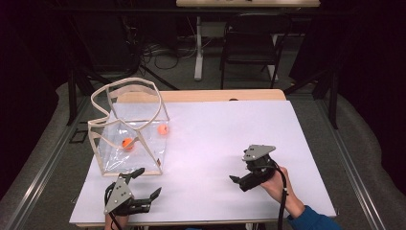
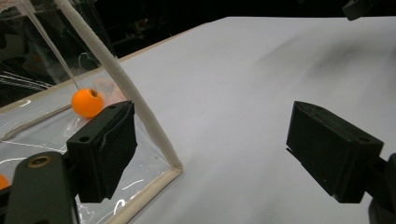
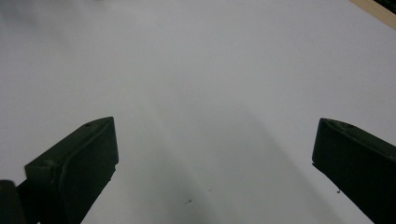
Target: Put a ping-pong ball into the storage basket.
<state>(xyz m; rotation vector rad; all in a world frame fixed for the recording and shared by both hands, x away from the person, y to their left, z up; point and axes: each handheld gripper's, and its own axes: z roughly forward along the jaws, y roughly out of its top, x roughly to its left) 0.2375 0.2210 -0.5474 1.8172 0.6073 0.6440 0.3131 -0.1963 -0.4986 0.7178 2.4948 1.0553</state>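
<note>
My left gripper, jaws spread, rests on the white table just before the clear bag holding two orange balls. My right gripper, likewise spread, hovers well apart to its right; beyond both stands a dark chair.

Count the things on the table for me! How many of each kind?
Orange balls: 2, one and another
Clear bag: 1
Grippers: 2, left and right
Total: 5
</note>
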